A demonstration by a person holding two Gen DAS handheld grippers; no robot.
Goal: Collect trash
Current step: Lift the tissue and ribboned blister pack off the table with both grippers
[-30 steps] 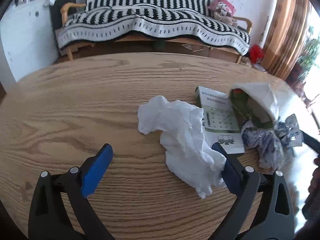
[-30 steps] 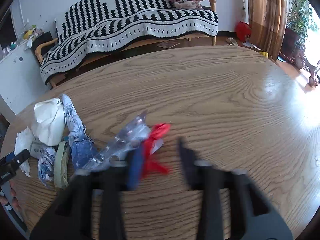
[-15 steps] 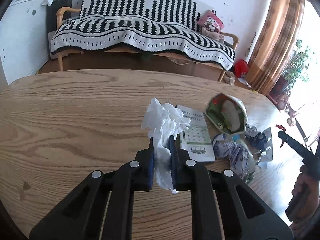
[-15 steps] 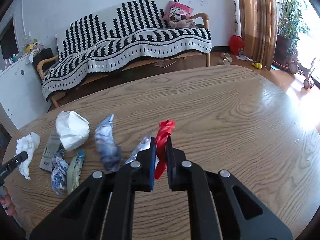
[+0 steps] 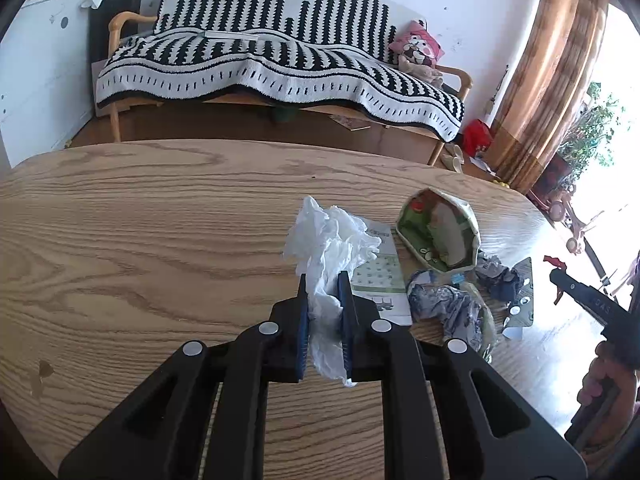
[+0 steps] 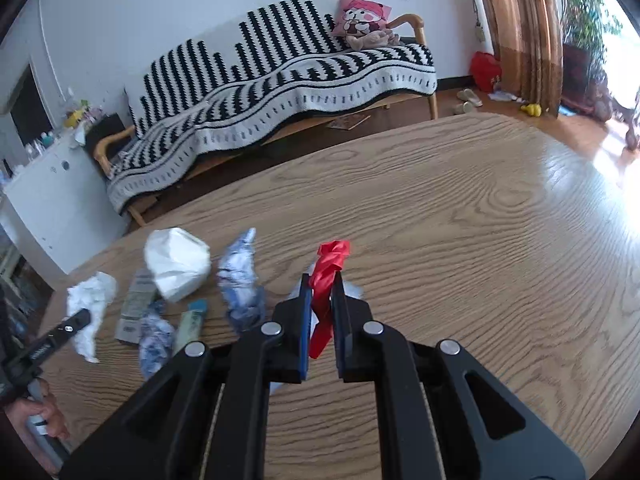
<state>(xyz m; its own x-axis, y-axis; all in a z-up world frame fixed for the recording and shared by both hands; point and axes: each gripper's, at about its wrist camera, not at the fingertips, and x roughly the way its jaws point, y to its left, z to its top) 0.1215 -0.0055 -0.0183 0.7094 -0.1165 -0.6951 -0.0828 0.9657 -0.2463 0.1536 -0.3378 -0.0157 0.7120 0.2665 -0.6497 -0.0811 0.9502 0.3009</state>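
Sunlit living room, striped sofa [image 5: 280, 64] behind: over the wooden bench [image 5: 140, 240], the left gripper [image 5: 323, 280] pinches a crumpled tissue [image 5: 328, 248] and the right gripper [image 6: 322, 280] a red wrapper [image 6: 329, 264]. Either thin scrap could slip loose. A green-lined pouch [image 5: 440, 236] lies open among remaining litter, contents unclear.

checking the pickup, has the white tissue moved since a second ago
Yes. The white tissue, then spread flat on the table left of the leaflet, is now bunched upright and pinched in the left gripper, its top lifted beside that leaflet.
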